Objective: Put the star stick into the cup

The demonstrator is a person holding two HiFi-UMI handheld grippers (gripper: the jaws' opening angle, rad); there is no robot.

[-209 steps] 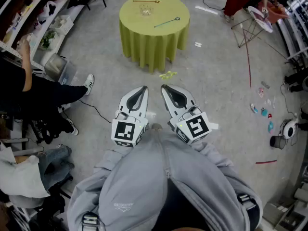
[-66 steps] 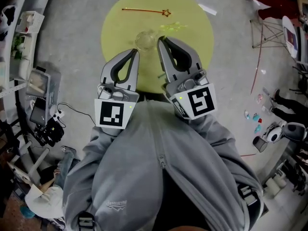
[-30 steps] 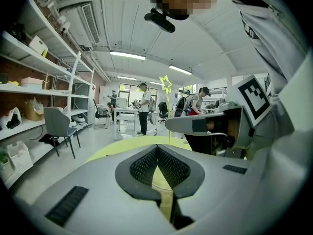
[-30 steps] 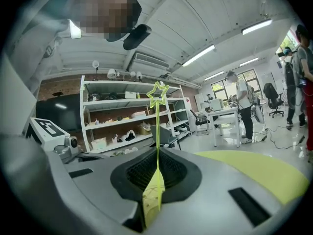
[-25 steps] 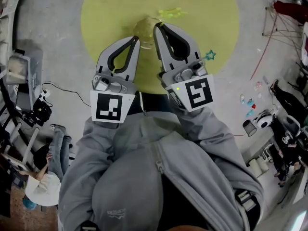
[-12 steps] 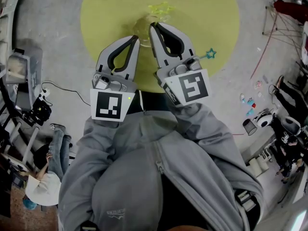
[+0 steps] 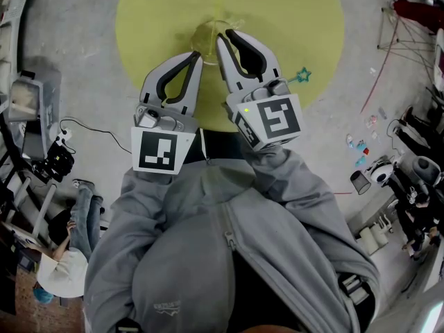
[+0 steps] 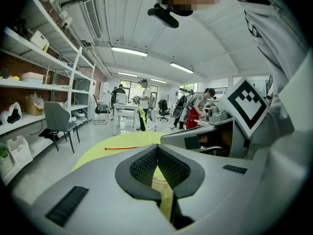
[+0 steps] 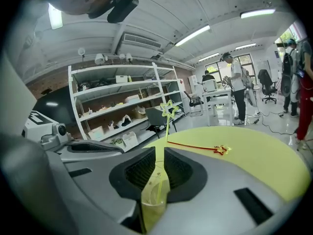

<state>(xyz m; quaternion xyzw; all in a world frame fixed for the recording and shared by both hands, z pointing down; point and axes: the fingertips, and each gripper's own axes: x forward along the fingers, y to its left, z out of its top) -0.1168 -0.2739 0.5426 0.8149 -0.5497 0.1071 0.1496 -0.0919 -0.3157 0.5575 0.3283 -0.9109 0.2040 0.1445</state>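
Right fingers: the right gripper (image 9: 159,153) has its pads a narrow gap apart; the yellow-green star stick (image 9: 167,124) runs up through that gap. Pad contact cannot be told.
Left fingers: the left gripper (image 8: 156,148) has its tips pressed together on nothing.
Star stick: near upright, its lower end inside the clear cup (image 9: 155,180), its star above the jaws.
Cup: on the round yellow table (image 7: 152,19), just ahead of both grippers' tips.
Grippers: side by side, the right one's tips over the cup rim.
Other sticks: a red star stick (image 9: 195,147) lies farther back; a teal star stick (image 7: 302,75) lies to the right.
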